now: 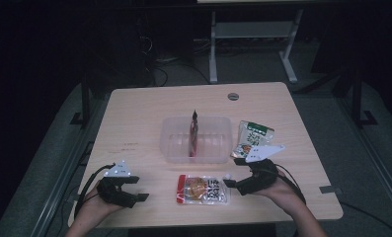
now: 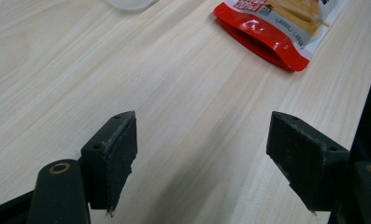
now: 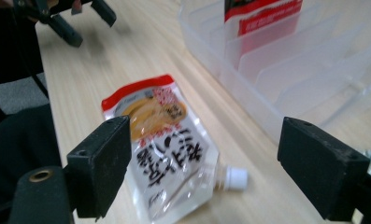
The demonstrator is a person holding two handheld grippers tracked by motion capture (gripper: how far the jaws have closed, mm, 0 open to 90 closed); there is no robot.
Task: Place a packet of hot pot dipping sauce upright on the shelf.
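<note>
A red and white spouted food pouch [image 1: 203, 189] lies flat on the table near the front edge, between my two grippers. My right gripper [image 1: 232, 174] is open just right of it, and in the right gripper view the pouch [image 3: 167, 140] and its white cap [image 3: 233, 178] lie between the wide-apart jaws. My left gripper [image 1: 138, 187] is open at the front left, with bare wood between its jaws [image 2: 202, 158]; the pouch's red bottom edge [image 2: 267, 37] lies ahead of it. A clear plastic bin [image 1: 197, 138] holds one red pouch [image 1: 193, 133] standing upright.
A green and white snack packet [image 1: 253, 138] lies right of the bin, partly behind my right gripper's plate. The bin's inner dividers [image 3: 286, 60] show in the right gripper view. A round cable hole [image 1: 233, 96] sits near the table's far edge.
</note>
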